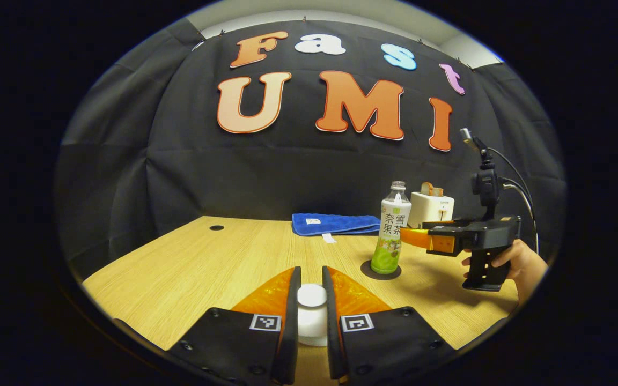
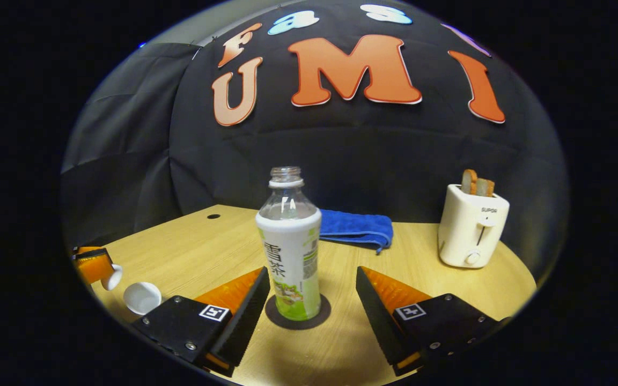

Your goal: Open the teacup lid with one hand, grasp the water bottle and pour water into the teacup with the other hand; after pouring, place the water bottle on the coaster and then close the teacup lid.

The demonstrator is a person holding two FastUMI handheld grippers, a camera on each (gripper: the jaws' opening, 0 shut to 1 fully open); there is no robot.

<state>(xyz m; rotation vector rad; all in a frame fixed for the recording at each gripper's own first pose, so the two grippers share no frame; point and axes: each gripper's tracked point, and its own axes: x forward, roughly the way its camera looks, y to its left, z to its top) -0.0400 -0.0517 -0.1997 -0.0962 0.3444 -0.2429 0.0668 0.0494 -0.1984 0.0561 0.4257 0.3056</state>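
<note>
- Low in the middle of the left gripper view, your left gripper (image 1: 311,300) was closed on the white teacup lid (image 1: 311,296), a finger pressing on each side.
- At the lower left of the right gripper view, the teacup (image 2: 142,297) sat open on the table (image 2: 207,246), its lid held just beside it.
- Your right gripper (image 2: 313,300) stood wide open and held nothing; the water bottle (image 2: 289,252), uncapped, stood upright on the dark coaster (image 2: 324,313) between its fingers.
- My judgement: the bottle was being released or about to be grasped; I could not tell which.
- If pouring was done, the next move called for drawing the right gripper straight back, then lowering the lid squarely onto the cup.
- A blue towel (image 2: 356,228) and a toaster (image 2: 472,230) holding bread sat toward the back, well clear.
</note>
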